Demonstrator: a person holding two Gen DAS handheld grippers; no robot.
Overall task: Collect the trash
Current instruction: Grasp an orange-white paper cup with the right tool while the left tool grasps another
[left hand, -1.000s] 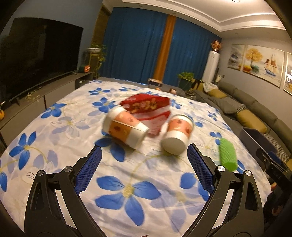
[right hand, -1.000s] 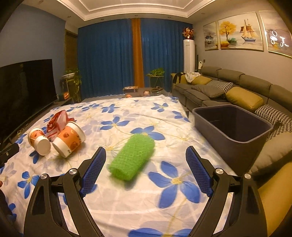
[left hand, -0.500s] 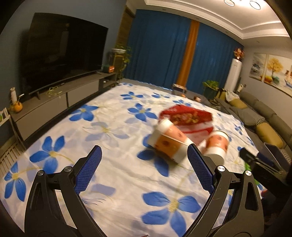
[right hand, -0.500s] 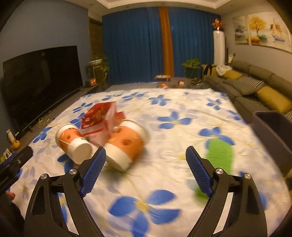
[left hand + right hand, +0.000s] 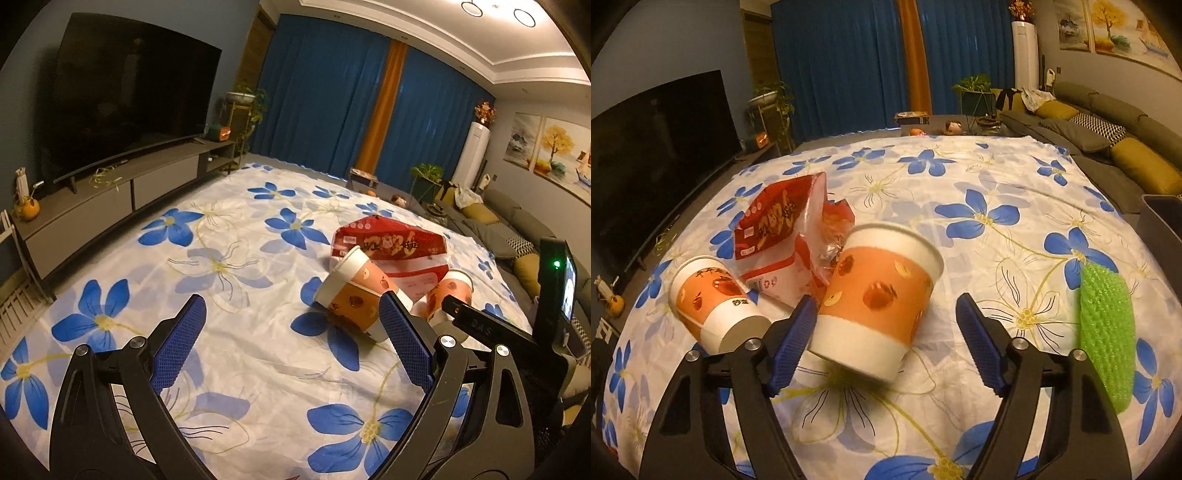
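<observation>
Two orange-and-white paper cups and a torn red snack bag [image 5: 775,229] lie together on the flowered cloth. The nearer cup [image 5: 882,291] rests on its side between the jaws of my right gripper [image 5: 885,301], which are closing. The left pad is at the cup's base and the right pad stands clear of it. The second cup [image 5: 713,295] lies to the left. A green foam sleeve [image 5: 1106,332] lies outside the right finger. My left gripper [image 5: 291,306] is open over bare cloth, with a cup [image 5: 354,291] and the bag [image 5: 391,247] beside its right finger.
A dark bin [image 5: 1160,221] stands at the cloth's right edge, with a sofa [image 5: 1108,122] behind it. A TV [image 5: 125,99] on a low console [image 5: 110,195] runs along the left. The right tool's black body [image 5: 487,328] reaches in beside the cups.
My right gripper swung left from the green sleeve to the nearer cup, and its jaws have narrowed. My left gripper swung left, so the cups now sit at its right finger.
</observation>
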